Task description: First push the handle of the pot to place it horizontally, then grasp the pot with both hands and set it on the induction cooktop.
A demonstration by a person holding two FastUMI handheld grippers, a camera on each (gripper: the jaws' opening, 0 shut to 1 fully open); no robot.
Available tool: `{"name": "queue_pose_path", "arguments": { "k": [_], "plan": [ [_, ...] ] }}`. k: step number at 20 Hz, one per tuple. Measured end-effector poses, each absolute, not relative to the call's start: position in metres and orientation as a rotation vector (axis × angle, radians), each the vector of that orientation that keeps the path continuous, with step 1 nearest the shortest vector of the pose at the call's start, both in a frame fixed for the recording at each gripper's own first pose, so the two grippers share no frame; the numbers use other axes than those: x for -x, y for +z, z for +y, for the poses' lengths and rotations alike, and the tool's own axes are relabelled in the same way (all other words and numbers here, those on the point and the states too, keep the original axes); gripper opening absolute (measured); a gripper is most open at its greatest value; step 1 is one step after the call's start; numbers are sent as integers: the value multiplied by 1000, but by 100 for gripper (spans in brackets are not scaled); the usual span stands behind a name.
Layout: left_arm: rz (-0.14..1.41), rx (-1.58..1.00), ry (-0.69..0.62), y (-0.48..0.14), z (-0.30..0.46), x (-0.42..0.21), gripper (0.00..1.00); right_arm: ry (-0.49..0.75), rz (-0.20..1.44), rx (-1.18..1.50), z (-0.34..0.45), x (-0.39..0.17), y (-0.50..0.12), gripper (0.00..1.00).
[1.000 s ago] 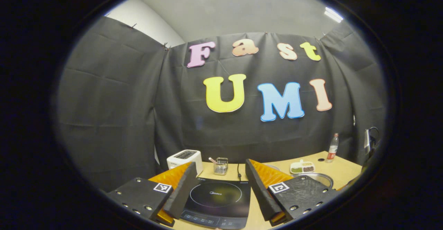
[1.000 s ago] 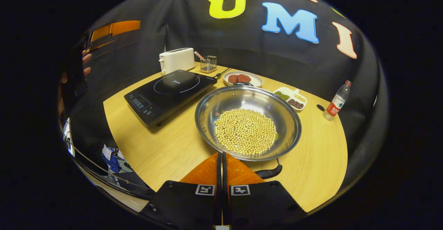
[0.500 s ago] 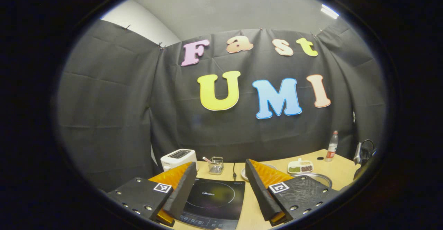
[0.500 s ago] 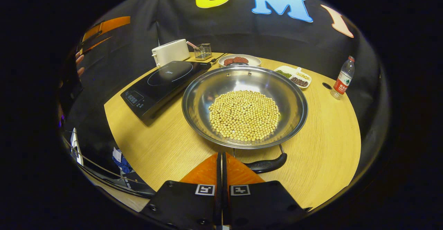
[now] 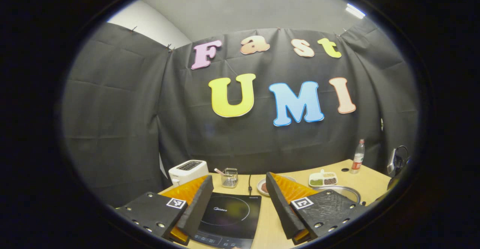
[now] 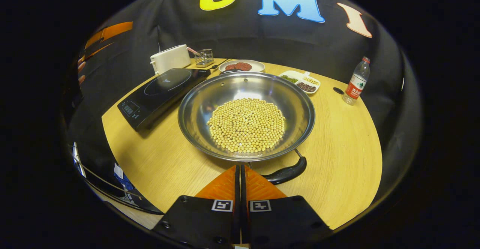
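On the round pale-wood table [image 6: 337, 159], your wide, shallow steel pot [image 6: 300, 102] sits near the middle, its floor covered with a bed of yellow soybeans [image 6: 245, 124]. Its black near handle [image 6: 285, 173] lies at the rim closest to you, slanting up to the right rather than level. Your right gripper [image 6: 240, 174] has its two fingers pressed together with nothing between them; the tips sit just beside the handle's left end, and you cannot tell from the right gripper view whether they touch it.

Left of the pot, close beside it, lies the flat black induction cooktop [image 6: 157, 91], its surface bare. Your left gripper [image 5: 237, 183] is held with its fingers spread wide and empty, hovering above the cooktop [image 5: 228, 217]; the pot's rim [image 5: 347, 192] shows just past its right finger.

Behind the cooktop stand a white toaster [image 6: 170, 58] and a small wire basket [image 6: 204, 57]. Beyond the pot sit a white plate of red patties [image 6: 242, 66] and a white divided dish of beans [image 6: 302, 82]. A clear plastic bottle with a red label [image 6: 354, 82] stands upright at the far right.
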State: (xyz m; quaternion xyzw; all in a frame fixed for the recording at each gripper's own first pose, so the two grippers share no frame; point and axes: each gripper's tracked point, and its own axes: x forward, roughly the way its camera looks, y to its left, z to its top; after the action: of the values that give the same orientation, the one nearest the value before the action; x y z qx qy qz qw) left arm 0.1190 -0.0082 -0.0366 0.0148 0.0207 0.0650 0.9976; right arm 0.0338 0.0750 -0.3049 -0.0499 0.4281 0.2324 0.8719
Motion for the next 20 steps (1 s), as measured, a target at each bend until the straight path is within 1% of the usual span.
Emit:
{"name": "queue_pose_path", "arguments": {
  "k": [1,2,4,5,6,9,10,11,12,13,15,16,17,18,19,20],
  "plan": [
    [40,-31,126,-36,-10,-120,87,474,897,100,72,-37,-305,2],
    [40,-32,121,-36,-12,-122,84,461,898,95,69,-39,-306,2],
    [40,-35,114,-36,-16,-125,84,437,896,86,63,-46,-306,2],
    [41,-36,110,-36,-18,-127,84,427,897,86,60,-49,-306,0],
    [44,-39,108,-38,-19,-127,86,418,896,88,56,-51,-308,2],
    [54,-44,105,-42,-21,-129,86,390,896,86,45,-59,-310,2],
    [58,-45,104,-43,-22,-130,84,379,898,85,41,-62,-313,2],
    [61,-46,104,-43,-22,-130,84,369,900,82,39,-66,-314,0],
    [64,-50,104,-44,-22,-131,84,360,900,79,35,-68,-315,2],
    [67,-55,105,-44,-23,-132,84,351,900,77,32,-71,-316,2],
    [71,-60,105,-45,-25,-132,88,334,899,73,25,-77,-317,2],
    [73,-61,106,-45,-25,-133,86,324,898,69,22,-80,-318,2],
    [76,-60,106,-46,-26,-134,86,313,896,63,19,-83,-319,0],
    [78,-59,105,-47,-27,-135,86,305,895,56,18,-86,-319,2],
    [80,-59,104,-48,-27,-136,86,298,895,49,16,-89,-320,2],
    [81,-61,103,-47,-28,-136,86,292,895,44,14,-91,-321,0]
  ]
}}
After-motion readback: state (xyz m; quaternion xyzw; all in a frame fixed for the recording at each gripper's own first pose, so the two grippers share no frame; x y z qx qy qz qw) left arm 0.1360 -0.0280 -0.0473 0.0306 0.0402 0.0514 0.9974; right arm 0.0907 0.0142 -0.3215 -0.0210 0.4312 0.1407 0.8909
